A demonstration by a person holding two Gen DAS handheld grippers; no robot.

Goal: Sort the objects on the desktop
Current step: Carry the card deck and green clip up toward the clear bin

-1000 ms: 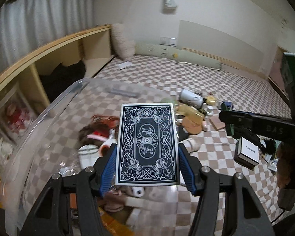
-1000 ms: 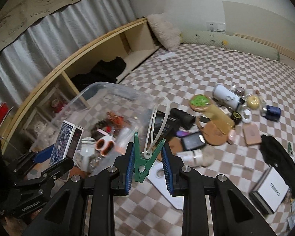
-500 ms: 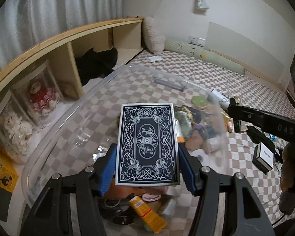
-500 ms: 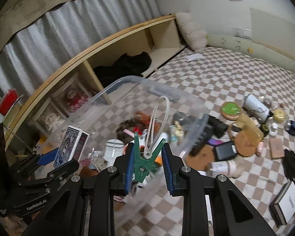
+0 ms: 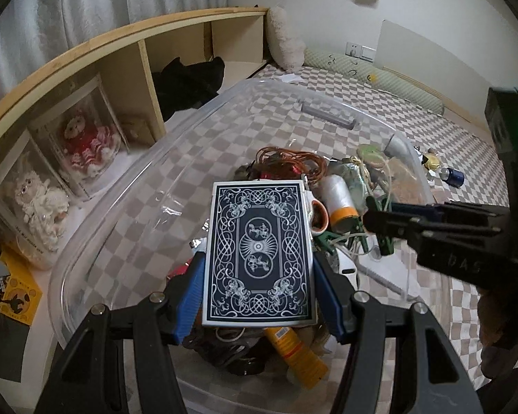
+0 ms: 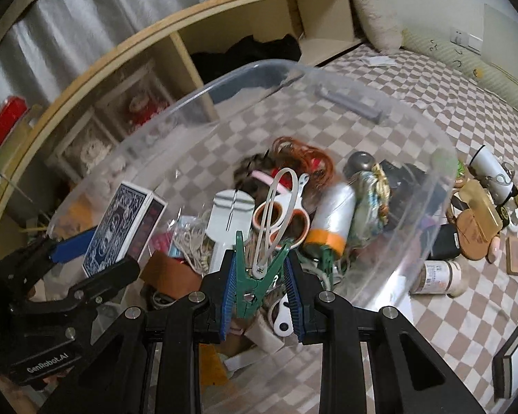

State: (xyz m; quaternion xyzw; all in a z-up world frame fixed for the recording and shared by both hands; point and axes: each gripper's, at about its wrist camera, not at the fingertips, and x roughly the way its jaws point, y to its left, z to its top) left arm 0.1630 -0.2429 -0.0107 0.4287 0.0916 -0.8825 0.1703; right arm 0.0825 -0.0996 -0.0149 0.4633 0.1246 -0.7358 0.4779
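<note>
My left gripper [image 5: 259, 296] is shut on a dark blue playing-card box [image 5: 259, 252] and holds it over the clear plastic bin [image 5: 127, 186]. The box also shows in the right wrist view [image 6: 121, 227], at the bin's left. My right gripper [image 6: 260, 296] is shut on a green clothespin [image 6: 255, 276] with a white loop clipped in it, above the bin's clutter. The right gripper also shows in the left wrist view [image 5: 380, 220], with the clothespin [image 5: 383, 238].
The bin [image 6: 414, 158] holds scissors [image 6: 286, 214], a tape roll [image 6: 331, 220], orange cord [image 6: 304, 155] and other small items. Loose objects [image 6: 473, 214] lie on the checkered surface to the right. A wooden shelf [image 5: 121, 69] with dolls stands at the left.
Both grippers have moved left and forward, from beside the bin to over it, each still holding its object. The bin's contents now lie directly below them.
</note>
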